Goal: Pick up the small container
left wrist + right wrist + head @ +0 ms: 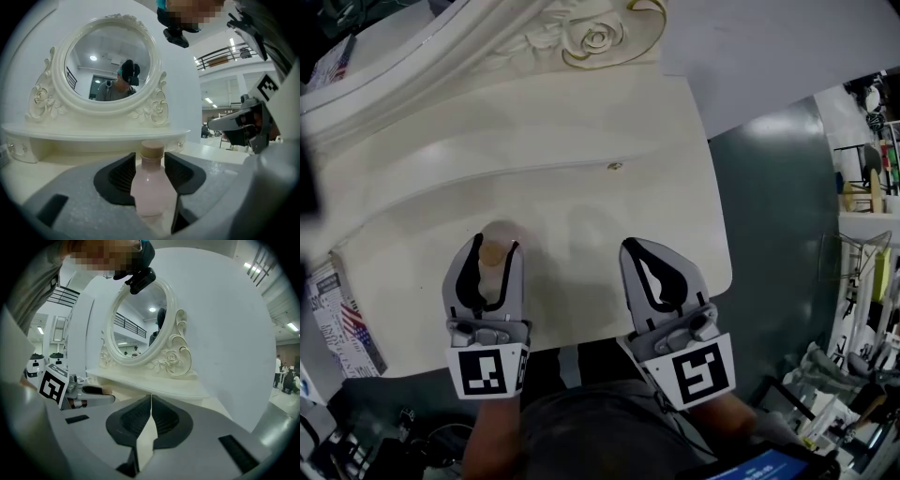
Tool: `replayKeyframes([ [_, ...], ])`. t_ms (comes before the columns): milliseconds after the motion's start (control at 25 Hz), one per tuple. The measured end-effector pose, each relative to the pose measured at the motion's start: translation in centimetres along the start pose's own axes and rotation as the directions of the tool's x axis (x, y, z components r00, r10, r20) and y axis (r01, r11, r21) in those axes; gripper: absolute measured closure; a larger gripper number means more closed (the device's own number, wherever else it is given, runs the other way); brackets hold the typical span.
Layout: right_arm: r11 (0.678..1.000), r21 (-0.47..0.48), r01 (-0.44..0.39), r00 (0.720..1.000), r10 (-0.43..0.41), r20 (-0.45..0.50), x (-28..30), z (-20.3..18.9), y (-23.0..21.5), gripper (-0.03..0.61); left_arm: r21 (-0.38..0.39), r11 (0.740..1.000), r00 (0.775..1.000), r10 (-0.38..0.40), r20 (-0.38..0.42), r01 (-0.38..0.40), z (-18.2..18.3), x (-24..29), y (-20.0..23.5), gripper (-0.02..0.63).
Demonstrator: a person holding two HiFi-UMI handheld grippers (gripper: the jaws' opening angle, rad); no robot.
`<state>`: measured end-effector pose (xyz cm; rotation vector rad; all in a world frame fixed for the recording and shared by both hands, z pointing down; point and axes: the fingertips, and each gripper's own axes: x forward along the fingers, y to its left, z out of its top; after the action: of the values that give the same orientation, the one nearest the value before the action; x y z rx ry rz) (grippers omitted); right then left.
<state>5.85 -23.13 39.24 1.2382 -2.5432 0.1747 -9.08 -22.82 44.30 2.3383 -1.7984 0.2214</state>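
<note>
The small container is a pale pink bottle [149, 187] with a tan cap. It stands upright on the cream dressing table [628, 216], near the front left. My left gripper [496, 244] reaches around it. In the left gripper view the black pads [123, 176] sit against the bottle's sides, with the neck and cap rising between them. From the head view only the cap of the bottle [494, 254] shows between the fingers. My right gripper [630, 246] hovers over the table's front right, its jaws shut with nothing between them; its pads [161, 416] meet in a thin line.
An ornate oval mirror [108, 65] stands at the back of the table on a raised shelf [93, 131]. A small knob [615, 166] sits on the table's drawer front. Grey floor [769, 234] lies to the right, with cluttered racks [862, 187] beyond.
</note>
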Motion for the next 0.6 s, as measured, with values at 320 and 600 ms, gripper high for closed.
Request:
replayKeyframes([
  [320, 1.0, -0.001, 0.003, 1.0, -0.003, 0.009, -0.37, 0.21, -0.09, 0.565, 0.025, 1.0, 1.0, 0.001, 0.02, -0.001, 0.44, -0.25, -0.22, 0.463],
  [600, 1.0, 0.003, 0.005, 1.0, -0.005, 0.014, -0.31, 0.25, -0.11, 0.565, 0.019, 1.0, 1.0, 0.02, 0.017, -0.02, 0.34, -0.31, -0.12, 0.469],
])
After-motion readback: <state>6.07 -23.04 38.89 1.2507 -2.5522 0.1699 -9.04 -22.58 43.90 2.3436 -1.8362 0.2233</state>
